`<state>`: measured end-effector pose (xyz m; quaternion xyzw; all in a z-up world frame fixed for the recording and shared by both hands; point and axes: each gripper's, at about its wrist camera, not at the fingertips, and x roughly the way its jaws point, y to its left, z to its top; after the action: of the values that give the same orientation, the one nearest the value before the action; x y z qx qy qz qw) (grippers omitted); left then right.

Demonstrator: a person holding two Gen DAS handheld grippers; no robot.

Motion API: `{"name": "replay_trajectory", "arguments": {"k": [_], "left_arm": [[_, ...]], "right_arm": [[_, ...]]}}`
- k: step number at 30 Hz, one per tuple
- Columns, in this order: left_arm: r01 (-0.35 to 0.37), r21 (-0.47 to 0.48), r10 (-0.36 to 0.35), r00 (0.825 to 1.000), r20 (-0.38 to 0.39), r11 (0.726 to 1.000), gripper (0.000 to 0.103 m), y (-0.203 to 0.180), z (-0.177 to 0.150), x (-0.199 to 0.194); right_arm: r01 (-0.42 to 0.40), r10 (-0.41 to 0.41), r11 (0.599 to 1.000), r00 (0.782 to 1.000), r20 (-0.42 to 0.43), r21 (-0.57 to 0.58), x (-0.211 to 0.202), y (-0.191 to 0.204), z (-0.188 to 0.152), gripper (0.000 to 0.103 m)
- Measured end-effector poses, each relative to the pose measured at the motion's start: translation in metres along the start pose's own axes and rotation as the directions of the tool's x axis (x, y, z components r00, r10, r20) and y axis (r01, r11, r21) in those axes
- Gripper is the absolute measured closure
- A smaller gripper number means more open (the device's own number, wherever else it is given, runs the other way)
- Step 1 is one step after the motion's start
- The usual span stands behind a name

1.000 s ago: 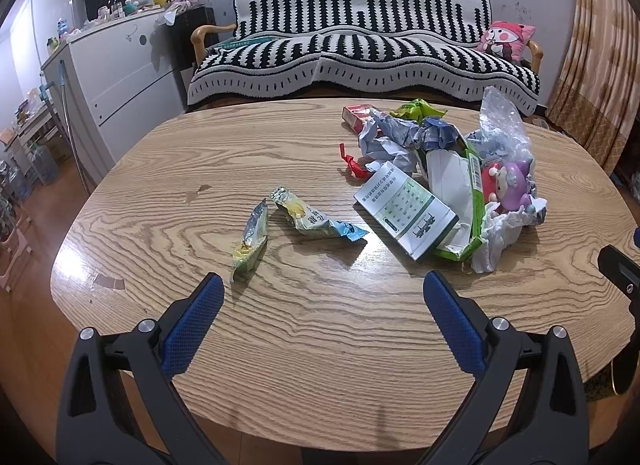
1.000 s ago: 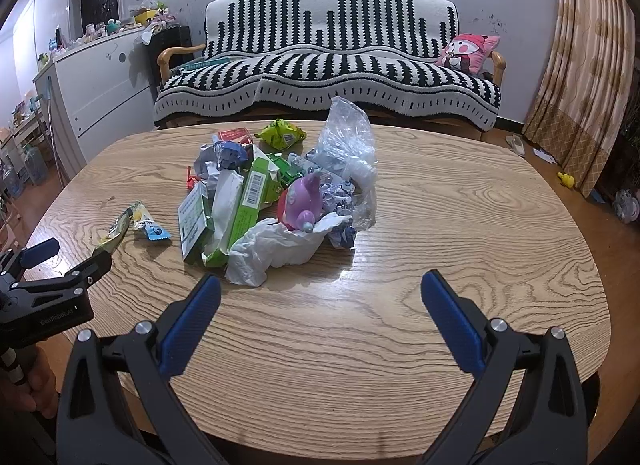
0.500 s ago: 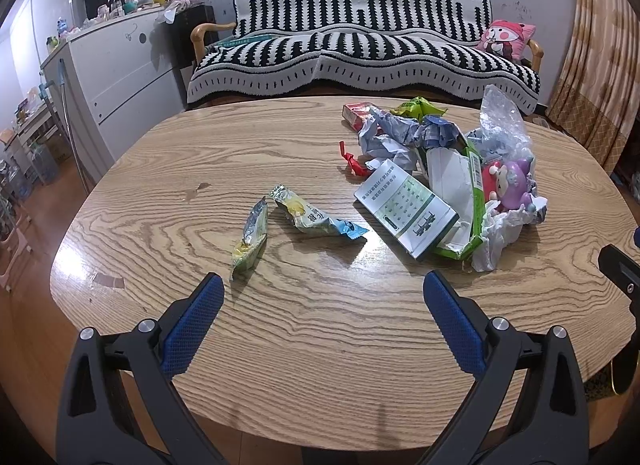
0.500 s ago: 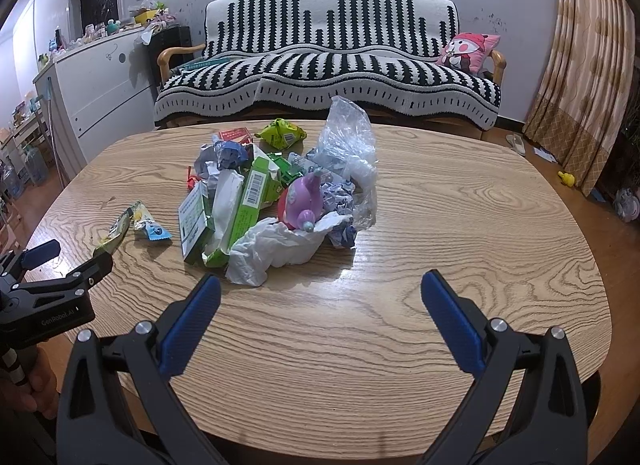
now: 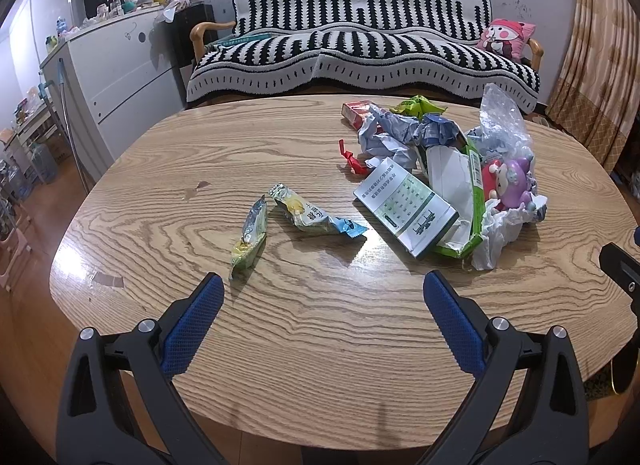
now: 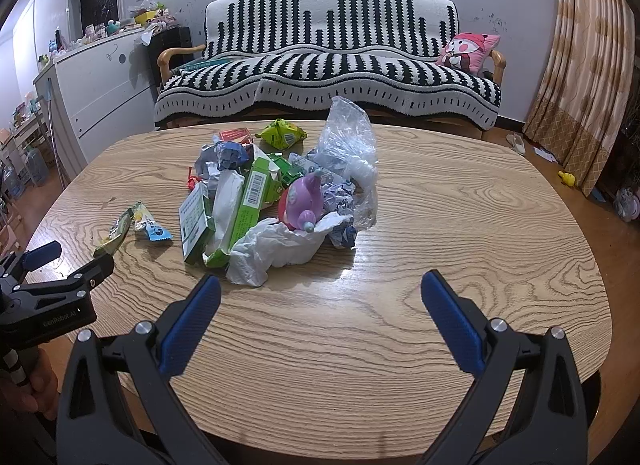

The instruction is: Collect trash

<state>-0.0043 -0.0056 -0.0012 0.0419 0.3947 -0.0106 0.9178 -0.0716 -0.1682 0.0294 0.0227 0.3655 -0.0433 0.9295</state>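
Observation:
A pile of trash lies on the wooden table [image 5: 320,345]: a white-green box [image 5: 404,211], a torn green carton [image 5: 460,185], crumpled paper [image 5: 384,145], a clear plastic bag [image 5: 500,125], white tissue [image 6: 276,245] and a purple toy [image 6: 302,203]. Two snack wrappers [image 5: 248,239] [image 5: 316,217] lie apart to the pile's left. My left gripper [image 5: 324,289] is open and empty, hovering near the wrappers. My right gripper [image 6: 320,289] is open and empty, in front of the pile.
A striped sofa [image 5: 360,45] with a pink cushion [image 5: 506,39] stands behind the table. A white cabinet [image 5: 120,73] is at the left, curtains [image 6: 580,85] at the right. The left gripper shows at the left edge of the right wrist view [image 6: 48,293].

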Motion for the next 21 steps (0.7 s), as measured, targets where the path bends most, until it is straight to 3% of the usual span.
{"name": "replay_trajectory", "arguments": {"k": [10, 21], "left_arm": [[-0.015, -0.005, 0.015, 1.0, -0.001, 1.0, 0.006, 0.007, -0.003, 0.003], [-0.04, -0.109, 0.032, 0.996, -0.081, 0.993, 0.006, 0.079, -0.012, 0.035]], "right_arm": [[-0.006, 0.006, 1.0, 1.0, -0.007, -0.003, 0.002, 0.002, -0.001, 0.006], [-0.134, 0.127, 0.986, 0.989, -0.073, -0.096, 0.026, 0.044, 0.004, 0.006]]}}
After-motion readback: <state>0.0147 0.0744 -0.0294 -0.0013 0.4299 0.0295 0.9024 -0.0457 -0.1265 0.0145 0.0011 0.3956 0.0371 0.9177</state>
